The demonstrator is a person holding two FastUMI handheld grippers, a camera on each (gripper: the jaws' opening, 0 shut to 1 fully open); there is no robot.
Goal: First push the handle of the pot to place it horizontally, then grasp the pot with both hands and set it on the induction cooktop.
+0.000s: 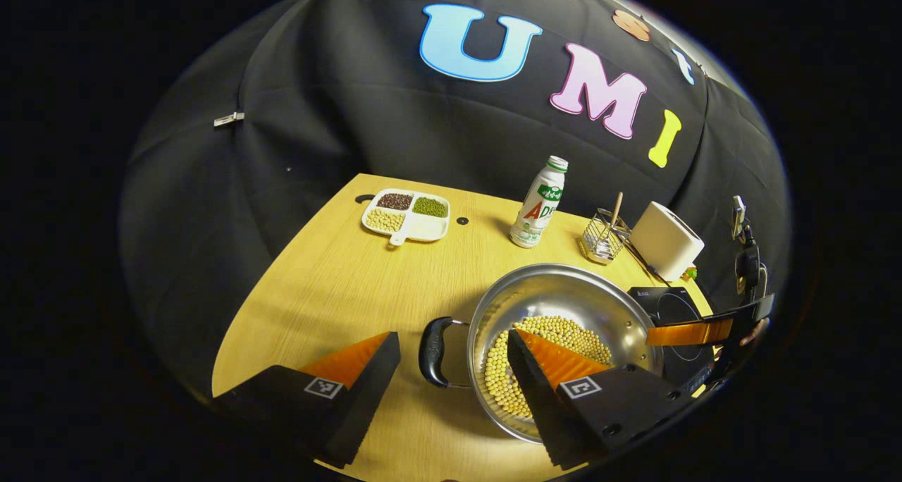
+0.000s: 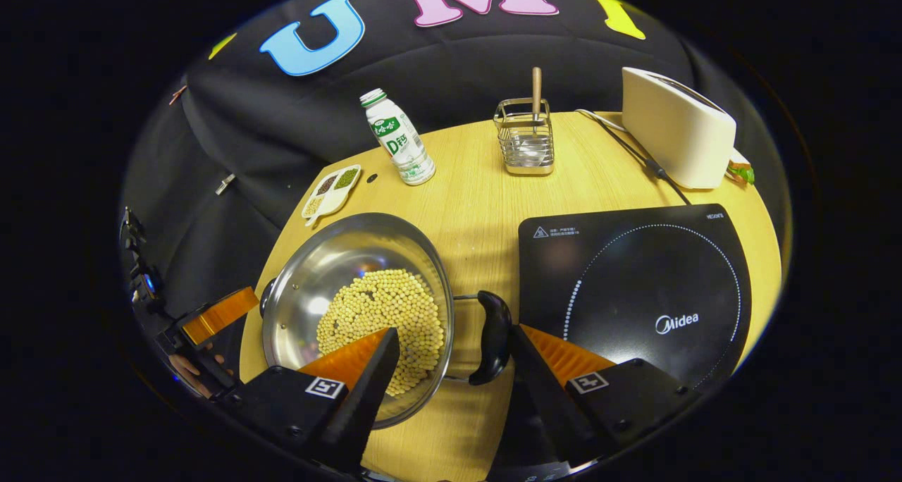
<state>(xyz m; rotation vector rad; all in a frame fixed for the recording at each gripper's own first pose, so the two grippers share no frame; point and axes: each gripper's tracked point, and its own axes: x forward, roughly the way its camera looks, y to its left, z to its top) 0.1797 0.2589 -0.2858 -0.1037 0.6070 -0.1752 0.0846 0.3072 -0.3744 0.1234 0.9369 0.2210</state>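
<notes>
Soybeans (image 1: 546,362) cover the bottom of the steel pot (image 1: 564,295), which sits on the wooden worktop (image 1: 338,285) at the lower centre of the left gripper view and lower left of centre in the right gripper view. The pot has a black loop handle on each side. Its left handle (image 1: 435,351) lies between the jaws of the left gripper (image 1: 451,359), which are spread wide and grip nothing; one finger hangs over the beans inside the rim, the other over bare wood. In the right gripper view the right gripper (image 2: 451,351) likewise stands wide open around the pot's right handle (image 2: 492,337), one finger over the beans, the other over the near edge of the induction cooktop (image 2: 634,285). The cooktop lies flat at the lower right of that view, just beside the pot, with nothing on it.

Towards the top of the worktop stands a white divided dish (image 1: 406,214) with four compartments: dark red beans, green beans, pale beans, and one bare. A plastic drink bottle (image 1: 540,201) stands upright near centre. A wire holder (image 2: 525,138) has a wooden stick in it, and a white toaster (image 2: 676,126) sits at the upper right.
</notes>
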